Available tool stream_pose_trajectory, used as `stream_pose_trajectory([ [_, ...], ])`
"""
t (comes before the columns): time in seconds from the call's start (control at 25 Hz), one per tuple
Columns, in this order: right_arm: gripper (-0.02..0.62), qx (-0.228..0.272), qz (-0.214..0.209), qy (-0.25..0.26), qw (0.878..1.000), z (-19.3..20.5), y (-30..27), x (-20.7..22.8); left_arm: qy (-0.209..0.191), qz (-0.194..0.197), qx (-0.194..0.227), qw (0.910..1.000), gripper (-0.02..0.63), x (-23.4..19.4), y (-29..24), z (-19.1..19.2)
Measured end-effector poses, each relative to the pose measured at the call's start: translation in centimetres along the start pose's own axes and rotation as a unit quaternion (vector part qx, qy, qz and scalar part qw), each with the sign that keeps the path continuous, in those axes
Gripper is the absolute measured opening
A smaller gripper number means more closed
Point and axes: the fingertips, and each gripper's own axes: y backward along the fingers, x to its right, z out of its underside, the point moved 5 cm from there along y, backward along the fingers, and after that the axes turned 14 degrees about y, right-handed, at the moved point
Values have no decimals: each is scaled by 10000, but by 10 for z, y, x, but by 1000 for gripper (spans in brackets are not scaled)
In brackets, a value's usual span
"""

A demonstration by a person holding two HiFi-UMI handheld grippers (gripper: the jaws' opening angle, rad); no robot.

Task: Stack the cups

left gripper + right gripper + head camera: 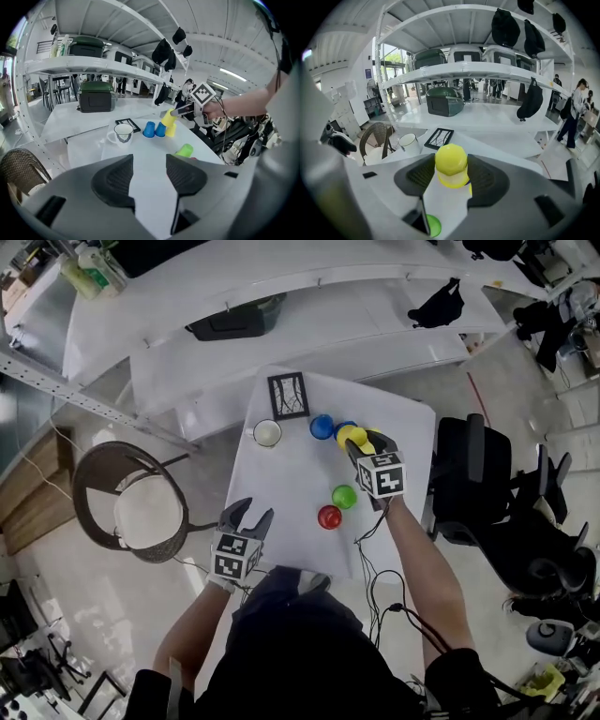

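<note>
Right gripper (451, 180) is clamped on a yellow cup (451, 165) and holds it at the far side of the table (281, 512), close over a second yellow cup (172, 131) that stands beside the blue cups (322, 426). Left gripper (147, 174) hangs over the near edge, jaws apart, nothing between them. Green cup (344, 496) and red cup (329, 517) sit just beside each other, mid-table.

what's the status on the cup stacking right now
Right tool shut on yellow cup, held just above second yellow cup. Left tool open, empty, near table edge. Blue cups, green cup, red cup unstacked; nothing in the way.
</note>
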Motion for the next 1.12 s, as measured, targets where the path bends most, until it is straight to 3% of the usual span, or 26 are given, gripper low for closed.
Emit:
stream_pose_trajectory([
  [0.48, 216, -412, -122, 152, 9990, -20, -56, 8, 3, 26, -220, 9998, 215, -26, -17, -11],
  [0.68, 230, -323, -137, 54, 9994, -23, -60, 9, -95, 75, -306, 9995, 215, -27, -17, -6],
  [0.8, 268, -81, -22, -109, 9999, -22, -45, 10, -134, 98, -318, 9994, 215, -26, -18, -4],
  [1.12, 226, 416, 243, -536, 9974, 24, 31, -12, -212, 315, -170, 9991, 215, 8, -21, -9],
])
